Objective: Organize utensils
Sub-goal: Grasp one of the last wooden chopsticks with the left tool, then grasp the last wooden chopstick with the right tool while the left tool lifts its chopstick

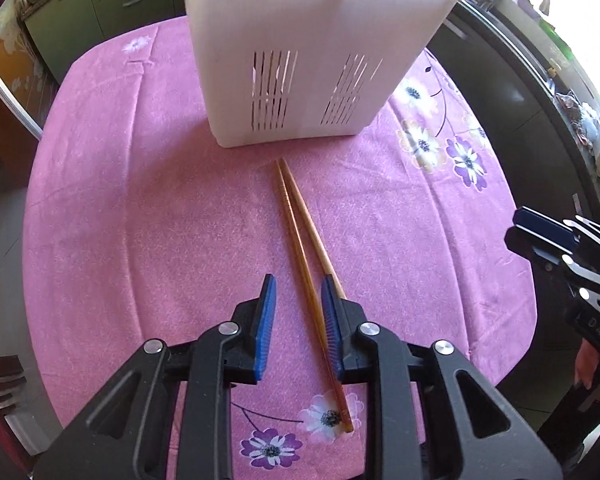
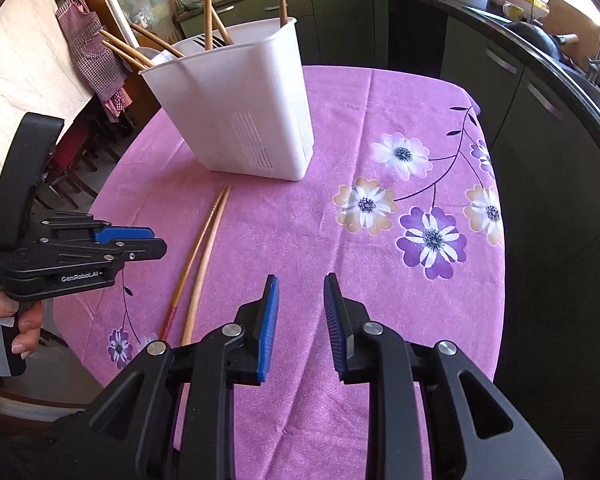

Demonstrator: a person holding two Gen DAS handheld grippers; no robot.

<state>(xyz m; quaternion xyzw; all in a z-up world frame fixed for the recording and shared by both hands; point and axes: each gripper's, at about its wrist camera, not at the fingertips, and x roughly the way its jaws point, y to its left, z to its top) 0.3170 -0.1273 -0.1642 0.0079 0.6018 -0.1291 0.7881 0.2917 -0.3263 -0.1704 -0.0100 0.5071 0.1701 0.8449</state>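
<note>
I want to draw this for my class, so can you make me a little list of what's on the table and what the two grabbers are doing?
table cover: pink cloth with flowers
holder: white plastic utensil holder, standing upright, with chopsticks and other utensils already inside
loose pieces: two chopsticks lying side by side on the cloth in front of the holder
left gripper: open, above the chopsticks, one chopstick between its jaws, not squeezed
right gripper: open, nothing between its jaws

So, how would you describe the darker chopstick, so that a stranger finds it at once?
Start at the white utensil holder on the pink flowered tablecloth. Two chopsticks lie before it, tips touching near its base. The darker chopstick is reddish brown, left of the pale chopstick, and ends on a white printed flower.
</note>
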